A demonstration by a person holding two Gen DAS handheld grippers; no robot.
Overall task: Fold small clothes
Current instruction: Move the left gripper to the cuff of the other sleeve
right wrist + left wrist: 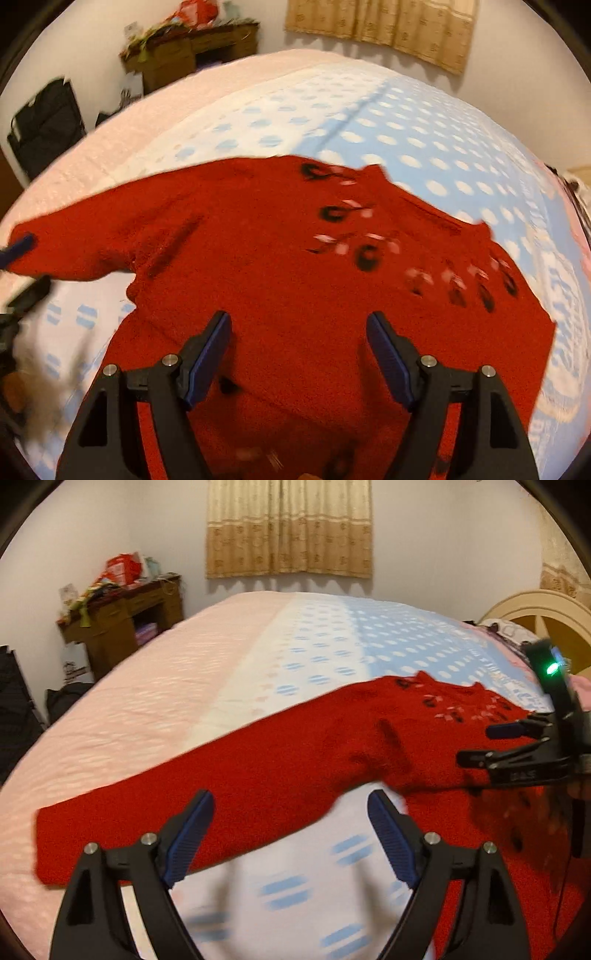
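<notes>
A red knitted sweater (295, 258) (black and white motifs across its chest) lies spread on the bed (147, 709), one sleeve stretched sideways. Left gripper (291, 834) and right gripper (299, 354) fingers gape, holding nothing.

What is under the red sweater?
The red sweater lies spread on the bed cover, blue-and-white dotted with a pink part on the left. Whatever lies beneath the sweater's body is covered.
</notes>
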